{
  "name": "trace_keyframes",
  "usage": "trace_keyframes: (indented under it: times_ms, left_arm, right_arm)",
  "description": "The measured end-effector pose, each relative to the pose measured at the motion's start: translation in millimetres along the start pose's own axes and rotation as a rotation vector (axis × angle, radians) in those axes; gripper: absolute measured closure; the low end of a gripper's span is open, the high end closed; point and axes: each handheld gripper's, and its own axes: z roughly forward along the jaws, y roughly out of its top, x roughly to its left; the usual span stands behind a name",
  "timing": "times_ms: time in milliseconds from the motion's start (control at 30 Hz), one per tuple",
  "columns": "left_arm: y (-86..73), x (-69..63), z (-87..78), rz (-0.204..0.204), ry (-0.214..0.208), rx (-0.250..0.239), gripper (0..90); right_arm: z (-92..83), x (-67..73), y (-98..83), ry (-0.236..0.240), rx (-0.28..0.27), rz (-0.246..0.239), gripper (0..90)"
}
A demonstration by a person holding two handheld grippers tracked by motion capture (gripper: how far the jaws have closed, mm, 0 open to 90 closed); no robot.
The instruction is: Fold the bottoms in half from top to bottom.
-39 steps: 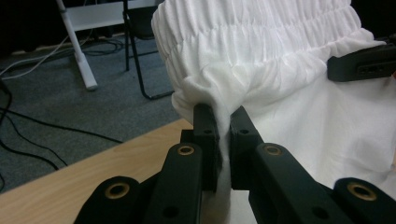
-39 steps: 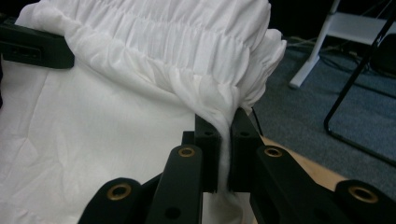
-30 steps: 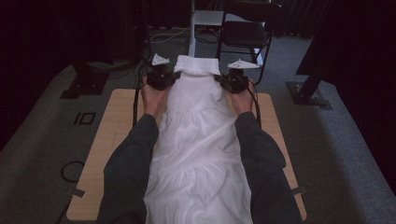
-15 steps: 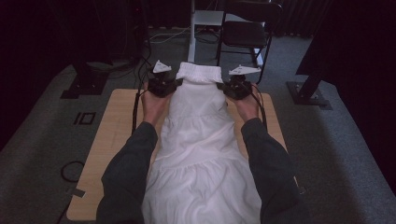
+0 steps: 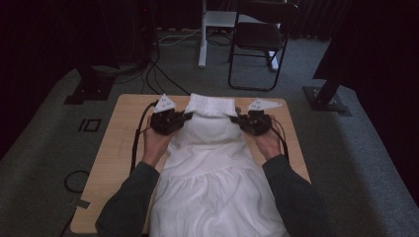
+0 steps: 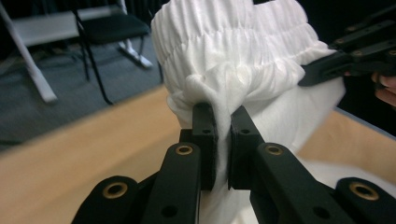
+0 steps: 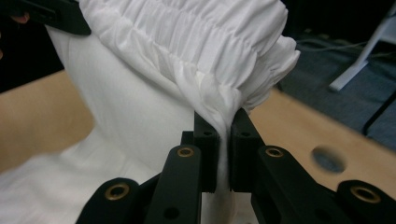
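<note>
1. We see a white garment (image 5: 212,173) lying along the wooden table (image 5: 118,148), its gathered elastic band (image 5: 211,104) lifted at the far end.
2. Our left gripper (image 6: 223,140) and right gripper (image 7: 223,144) each pinch cloth just under that band.
3. We judge it light, soft and limp; holding both sides by the band seems surest.

A: The high view is dim; the far room goes nearly black, and the white garment (image 5: 212,168) is the brightest thing on the table (image 5: 113,148).

B: No glare or hard shadows there. In the gripper views the cloth is sharp near the jaws, while the chair (image 6: 109,28) behind and the table's far edge are soft, out of focus.
</note>
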Motion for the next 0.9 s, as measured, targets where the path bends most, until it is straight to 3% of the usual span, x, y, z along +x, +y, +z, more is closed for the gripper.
trace_keyframes:
  times_ms: [200, 300, 400, 500, 567, 667, 800, 900]
  left_arm:
    - [-68.5, -25.8, -13.2, -0.046, -0.06, 0.072, 83.7]
    - [-101.5, -37.7, -10.0, -0.064, -0.071, 0.144, 83.5]
    - [-127.9, -46.1, -3.5, -0.098, -0.095, 0.217, 83.5]
    - [-150.7, -57.3, 4.0, -0.083, -0.111, 0.308, 83.6]
    - [-159.6, -59.2, 9.5, -0.051, -0.101, 0.349, 83.6]
    - [-162.3, -51.0, 13.2, -0.056, -0.123, 0.355, 84.1]
    - [-151.7, -34.3, 24.5, 0.01, -0.062, 0.389, 84.5]
    - [-139.6, -11.8, 40.4, 0.016, -0.03, 0.414, 84.5]
  right_arm:
    - [-0.9, 28.9, -57.4, 0.08, 0.086, 0.01, 83.7]
    - [2.8, 40.9, -84.8, 0.097, 0.145, 0.005, 83.6]
    - [8.9, 48.5, -109.5, 0.121, 0.207, 0.033, 83.6]
    - [15.1, 55.0, -133.3, 0.132, 0.27, 0.058, 83.6]
    - [18.2, 56.1, -141.4, 0.134, 0.293, 0.066, 83.6]
    - [26.8, 58.6, -147.2, 0.121, 0.331, 0.062, 83.6]
    - [39.5, 56.1, -144.4, 0.108, 0.331, 0.094, 83.7]
    - [51.7, 53.6, -138.0, 0.08, 0.337, 0.115, 83.7]
